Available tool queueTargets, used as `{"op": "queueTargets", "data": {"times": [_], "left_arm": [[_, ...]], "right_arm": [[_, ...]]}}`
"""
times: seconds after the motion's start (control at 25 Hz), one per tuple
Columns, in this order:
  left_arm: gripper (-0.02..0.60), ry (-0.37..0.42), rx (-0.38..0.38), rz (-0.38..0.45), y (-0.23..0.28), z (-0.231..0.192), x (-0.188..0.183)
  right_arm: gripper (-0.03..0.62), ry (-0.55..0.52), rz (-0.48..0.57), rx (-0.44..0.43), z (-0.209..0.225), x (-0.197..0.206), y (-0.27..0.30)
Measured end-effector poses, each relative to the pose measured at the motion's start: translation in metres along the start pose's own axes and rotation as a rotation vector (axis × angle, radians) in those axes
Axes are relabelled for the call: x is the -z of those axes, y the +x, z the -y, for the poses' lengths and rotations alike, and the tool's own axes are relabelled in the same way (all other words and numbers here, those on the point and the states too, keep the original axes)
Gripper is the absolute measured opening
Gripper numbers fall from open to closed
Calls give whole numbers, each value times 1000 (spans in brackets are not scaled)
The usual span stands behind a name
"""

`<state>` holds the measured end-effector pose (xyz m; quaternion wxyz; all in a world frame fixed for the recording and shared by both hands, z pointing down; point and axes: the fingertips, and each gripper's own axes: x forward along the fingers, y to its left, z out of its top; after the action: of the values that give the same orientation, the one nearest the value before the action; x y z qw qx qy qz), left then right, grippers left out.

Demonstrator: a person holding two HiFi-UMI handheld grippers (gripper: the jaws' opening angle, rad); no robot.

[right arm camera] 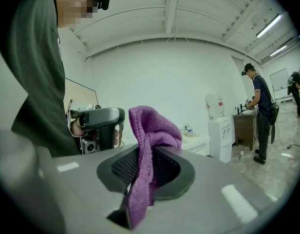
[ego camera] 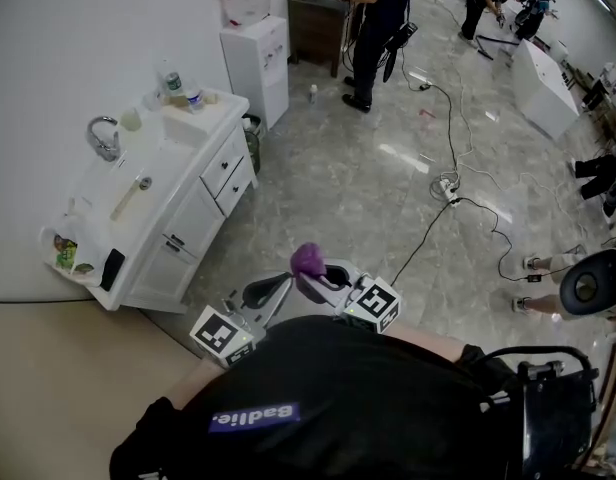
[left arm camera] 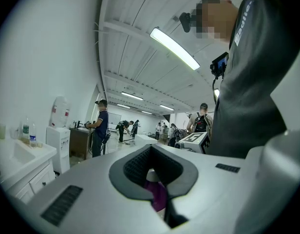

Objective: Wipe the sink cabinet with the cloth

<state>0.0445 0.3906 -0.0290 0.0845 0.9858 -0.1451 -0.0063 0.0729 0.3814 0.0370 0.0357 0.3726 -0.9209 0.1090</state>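
Note:
The white sink cabinet [ego camera: 193, 218] stands against the left wall, some way ahead and left of me; its counter also shows in the left gripper view [left arm camera: 21, 162] and the right gripper view [right arm camera: 197, 143]. A purple cloth [right arm camera: 149, 130] is bunched above my right gripper [right arm camera: 151, 152], which is shut on it, with one end trailing back through the jaws. In the head view the cloth [ego camera: 308, 258] sits just above both grippers, held close to my body. My left gripper [left arm camera: 151, 150] has its jaws together, with a bit of purple low in their hollow; I cannot tell if it is pinched.
The counter carries a faucet [ego camera: 105, 138], bottles [ego camera: 172, 83] and a cup. A water dispenser [ego camera: 256, 63] stands beyond the cabinet. Cables and a power strip [ego camera: 449, 186] cross the marble floor. People stand at the back [ego camera: 376, 28] and sit at the right [ego camera: 588, 288].

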Motion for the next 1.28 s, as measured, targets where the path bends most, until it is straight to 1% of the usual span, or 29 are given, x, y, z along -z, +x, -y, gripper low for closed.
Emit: {"op": "queueTargets", "data": {"times": [0.24, 0.4, 0.52, 0.72, 0.84, 1.0, 1.12, 1.28], "left_arm": [[0, -13, -14, 7, 33, -6, 0], [0, -5, -30, 6, 60, -6, 0], [0, -32, -62, -6, 78, -11, 4], [0, -45, -98, 4, 88, -32, 11], [0, -52, -97, 12, 86, -60, 11], [0, -72, -86, 16, 71, -114, 8], [0, -50, -53, 22, 56, -157, 1], [0, -32, -4, -5, 32, -214, -3]], "right_arm": [[57, 13, 4, 4, 32, 2, -14], [57, 19, 24, 15, 62, 1, -32], [57, 29, 22, -2, 80, 3, -39], [57, 44, -14, -26, 97, 13, -34], [57, 47, -32, -19, 109, 16, -8], [57, 48, -45, 5, 123, 11, 49], [57, 55, -43, 50, 137, 2, 93], [57, 78, -37, 112, 151, -7, 154]]}}
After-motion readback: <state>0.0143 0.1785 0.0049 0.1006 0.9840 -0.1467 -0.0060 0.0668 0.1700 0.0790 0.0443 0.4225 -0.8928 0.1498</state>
